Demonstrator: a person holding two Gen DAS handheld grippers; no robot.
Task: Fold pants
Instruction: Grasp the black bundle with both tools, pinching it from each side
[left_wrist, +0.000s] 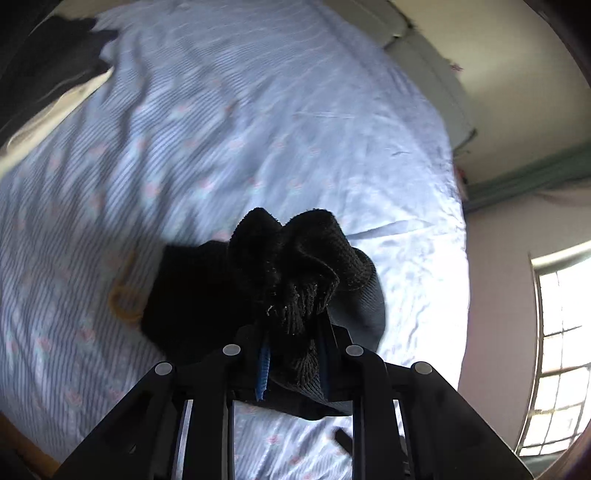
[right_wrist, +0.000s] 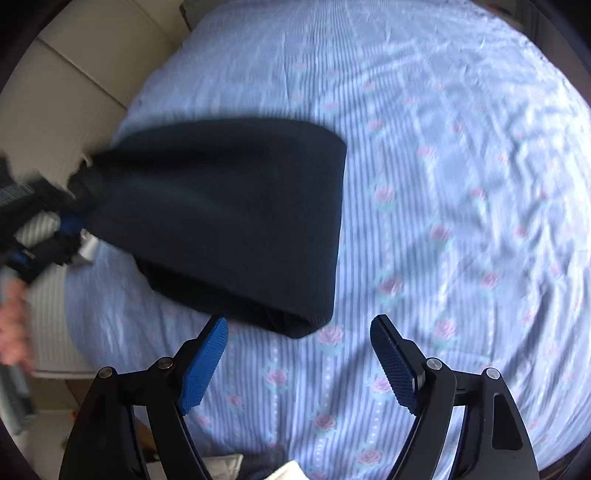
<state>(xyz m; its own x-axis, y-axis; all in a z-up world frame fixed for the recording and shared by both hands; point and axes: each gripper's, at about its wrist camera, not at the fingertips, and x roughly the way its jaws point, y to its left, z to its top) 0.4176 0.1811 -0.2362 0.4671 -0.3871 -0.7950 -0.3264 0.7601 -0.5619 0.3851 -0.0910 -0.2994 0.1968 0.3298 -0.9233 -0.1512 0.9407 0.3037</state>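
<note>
The black pants (right_wrist: 229, 214) lie folded into a short bundle on the blue striped floral bed sheet (right_wrist: 443, 184). My left gripper (left_wrist: 291, 332) is shut on a bunched ribbed end of the pants (left_wrist: 295, 266) and holds it above the sheet. In the right wrist view the left gripper (right_wrist: 70, 221) shows at the far left, gripping the pants' left end. My right gripper (right_wrist: 299, 343) is open and empty, just in front of the pants' near folded edge, not touching it.
A dark garment (left_wrist: 62, 62) lies at the sheet's far left corner. An orange loop (left_wrist: 123, 299) lies on the sheet beside the pants. A window (left_wrist: 561, 339) is at the right. The bed edge and floor (right_wrist: 74, 85) are at the left.
</note>
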